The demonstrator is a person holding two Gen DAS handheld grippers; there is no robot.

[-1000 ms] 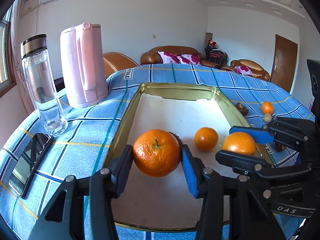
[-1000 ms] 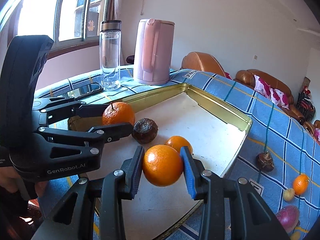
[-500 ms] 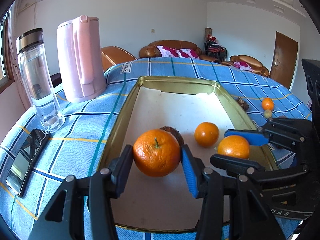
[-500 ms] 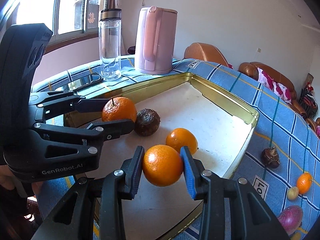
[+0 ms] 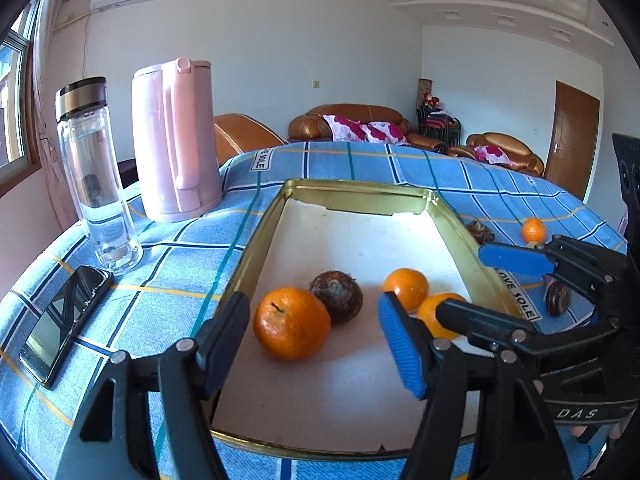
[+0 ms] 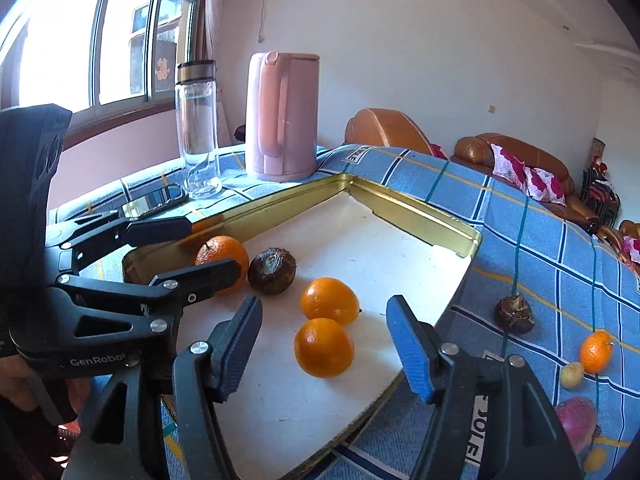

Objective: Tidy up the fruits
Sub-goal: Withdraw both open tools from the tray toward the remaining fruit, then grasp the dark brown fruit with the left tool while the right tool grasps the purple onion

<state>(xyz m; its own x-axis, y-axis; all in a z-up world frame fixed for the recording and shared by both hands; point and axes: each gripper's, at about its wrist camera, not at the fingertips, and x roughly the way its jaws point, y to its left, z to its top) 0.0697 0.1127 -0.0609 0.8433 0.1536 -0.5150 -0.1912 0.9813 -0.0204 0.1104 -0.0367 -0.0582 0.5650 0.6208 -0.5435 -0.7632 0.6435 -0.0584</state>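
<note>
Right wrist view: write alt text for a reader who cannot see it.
The open right gripper hovers over a gold-rimmed tray, an orange lying between its fingers. A second orange, a brown bulb and a third orange by the open left gripper also lie inside.

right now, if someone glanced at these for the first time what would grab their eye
Probably the three bright oranges, like the nearest one, and a dark brown fruit lying loose in the gold-rimmed tray, with both grippers open around them. Behind stands a tall pink kettle beside a clear bottle.
</note>
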